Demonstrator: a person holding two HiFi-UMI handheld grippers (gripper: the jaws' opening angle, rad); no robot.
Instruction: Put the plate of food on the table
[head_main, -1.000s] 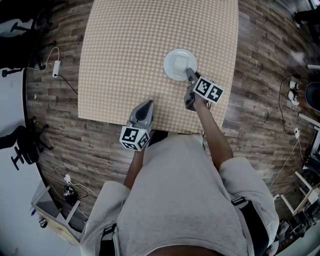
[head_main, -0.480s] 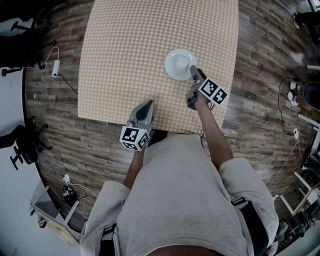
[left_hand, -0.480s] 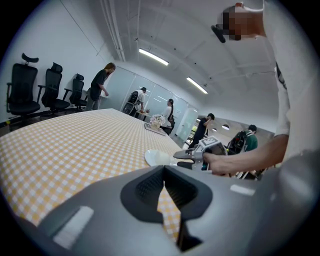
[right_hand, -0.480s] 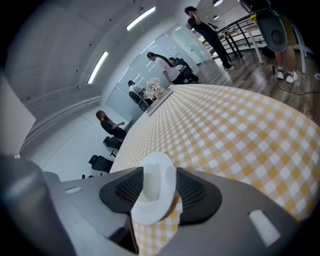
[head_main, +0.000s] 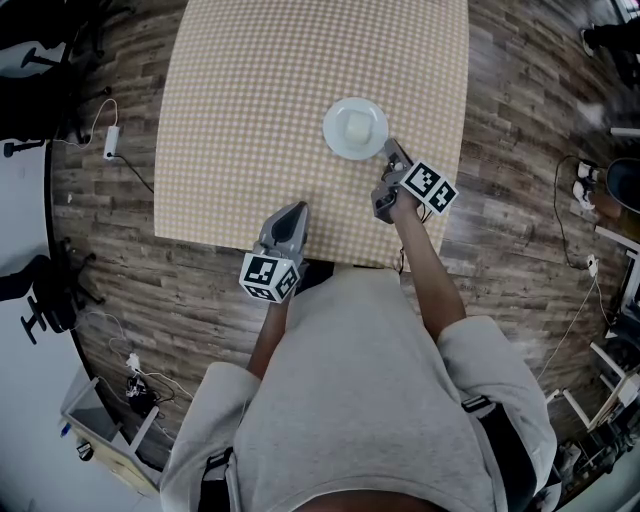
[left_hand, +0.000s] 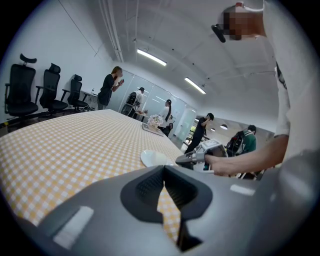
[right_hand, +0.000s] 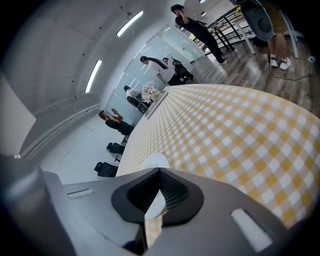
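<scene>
Grey jaws of the right gripper (head_main: 391, 149) have just been closing and now meet with nothing between them, tips just beside the single white plate (head_main: 333, 130) but apart from it. That one plate, bearing one pale lump of food (head_main: 357, 127), rests on the checked table (head_main: 250, 100). Near the table's front edge, the left gripper (head_main: 294, 209), second of the two, is clenched empty as well.

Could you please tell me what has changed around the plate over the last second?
The right gripper let go of the white plate and drew back toward the person; its jaws have just been closing, nothing between them. The plate stayed on the checked table; the left gripper kept still.
</scene>
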